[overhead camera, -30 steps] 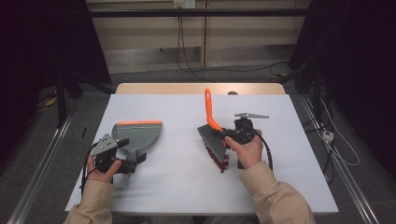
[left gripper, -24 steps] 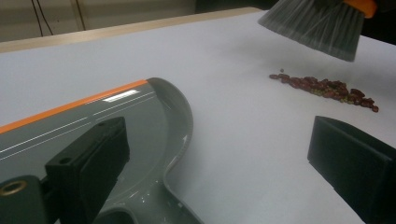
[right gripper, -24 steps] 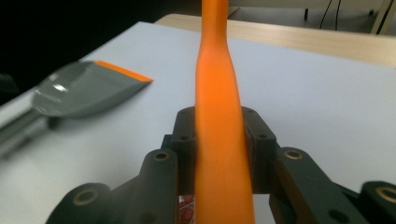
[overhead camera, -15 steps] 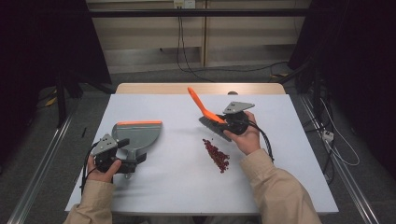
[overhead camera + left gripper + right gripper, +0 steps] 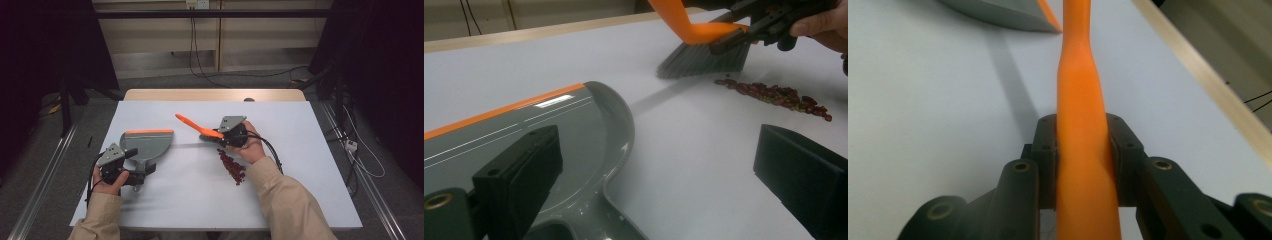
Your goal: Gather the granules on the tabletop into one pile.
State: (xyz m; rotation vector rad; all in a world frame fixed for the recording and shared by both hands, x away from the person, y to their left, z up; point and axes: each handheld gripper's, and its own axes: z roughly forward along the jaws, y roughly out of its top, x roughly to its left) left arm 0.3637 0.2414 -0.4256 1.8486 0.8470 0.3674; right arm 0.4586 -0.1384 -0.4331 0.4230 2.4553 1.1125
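Note:
A grey dustpan (image 5: 149,144) with an orange front lip lies flat on the left of the white table (image 5: 300,200). My left gripper (image 5: 136,167) sits at the pan's handle with its jaws wide apart; in the left gripper view (image 5: 659,165) the handle (image 5: 589,225) lies low between them and the right-hand jaw stands off it. My right gripper (image 5: 222,136) is shut on the orange handle (image 5: 1080,125) of a hand brush. Its dark bristles (image 5: 704,57) rest on the table just beyond a line of small dark red bits (image 5: 232,166).
The table's wooden far edge (image 5: 215,95) runs behind the brush. Metal rails and cables lie on the floor on both sides of the table. A cable trails from each gripper along the forearms.
My right gripper has carried the brush off the red bits to their far side, and the orange handle has swung from upright to pointing left. The left gripper and dustpan have stayed put.

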